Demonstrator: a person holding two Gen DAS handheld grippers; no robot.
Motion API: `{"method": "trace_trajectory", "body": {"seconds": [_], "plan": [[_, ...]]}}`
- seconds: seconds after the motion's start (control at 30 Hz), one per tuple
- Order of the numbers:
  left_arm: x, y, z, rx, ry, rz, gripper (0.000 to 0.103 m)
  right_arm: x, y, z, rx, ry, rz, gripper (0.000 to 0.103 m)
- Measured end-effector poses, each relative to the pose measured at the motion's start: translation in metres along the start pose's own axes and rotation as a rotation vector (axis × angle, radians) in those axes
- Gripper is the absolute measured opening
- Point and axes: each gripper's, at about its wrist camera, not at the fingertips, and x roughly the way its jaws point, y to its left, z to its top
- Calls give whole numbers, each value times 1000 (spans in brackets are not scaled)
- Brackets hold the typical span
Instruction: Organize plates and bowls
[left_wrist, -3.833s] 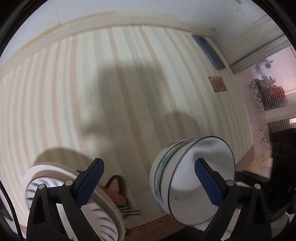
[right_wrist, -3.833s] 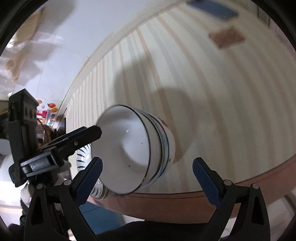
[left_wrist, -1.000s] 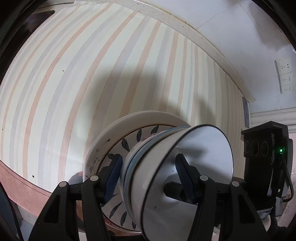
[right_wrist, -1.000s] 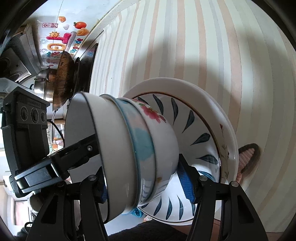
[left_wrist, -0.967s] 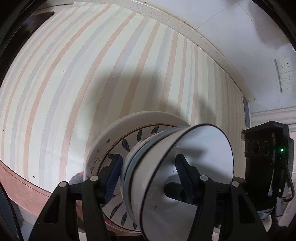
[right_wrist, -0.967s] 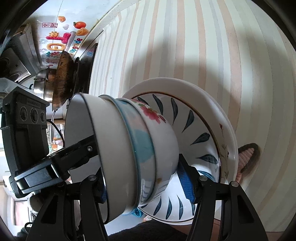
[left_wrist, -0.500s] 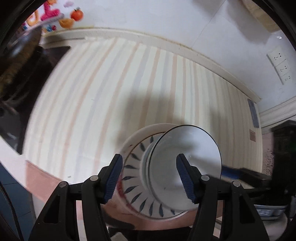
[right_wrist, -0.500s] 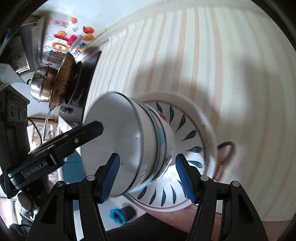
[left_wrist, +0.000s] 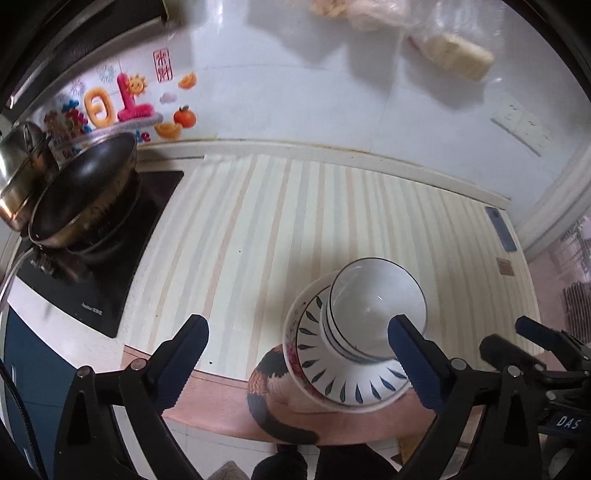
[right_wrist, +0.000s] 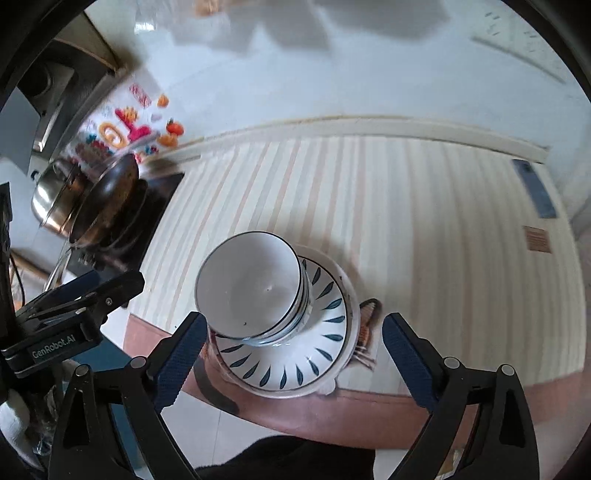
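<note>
A stack of white bowls (left_wrist: 376, 306) with dark rims stands upright on a plate with blue leaf marks (left_wrist: 347, 386), which lies on a plate with a floral rim (left_wrist: 291, 332), near the striped counter's front edge. My left gripper (left_wrist: 297, 323) hangs above the stack with its jaws opening wide, touching nothing. In the right wrist view the bowls (right_wrist: 251, 288) and blue-leaf plate (right_wrist: 295, 365) lie below my right gripper (right_wrist: 293, 321), whose jaws are also opening and hold nothing. The left gripper (right_wrist: 96, 286) shows at that view's left edge.
A dark wok (left_wrist: 85, 199) and a steel pot (left_wrist: 18, 177) sit on a black cooktop at the left. An orange-and-black mat (left_wrist: 266, 384) lies under the plates. A blue object (left_wrist: 500, 232) and a small brown tag (left_wrist: 505, 266) lie at the back right.
Both grippers let go of the bowl stack, opened wide and rose away from it. The bowls, tilted in the grip before, now stand upright on the plates.
</note>
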Motion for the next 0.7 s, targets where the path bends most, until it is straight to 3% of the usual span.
{"method": "trace_trajectory", "body": {"seconds": [0.23, 0.47, 0.7], "plan": [[-61, -3, -22, 67, -98, -4, 100, -62, 23, -37, 51, -100, -38, 99], [-141, 5, -54, 29, -213, -7, 100, -143, 51, -86, 26, -206, -74, 99], [-194, 3, -93, 9, -276, 34, 102, -207, 74, -125, -45, -305, -116, 101]]}}
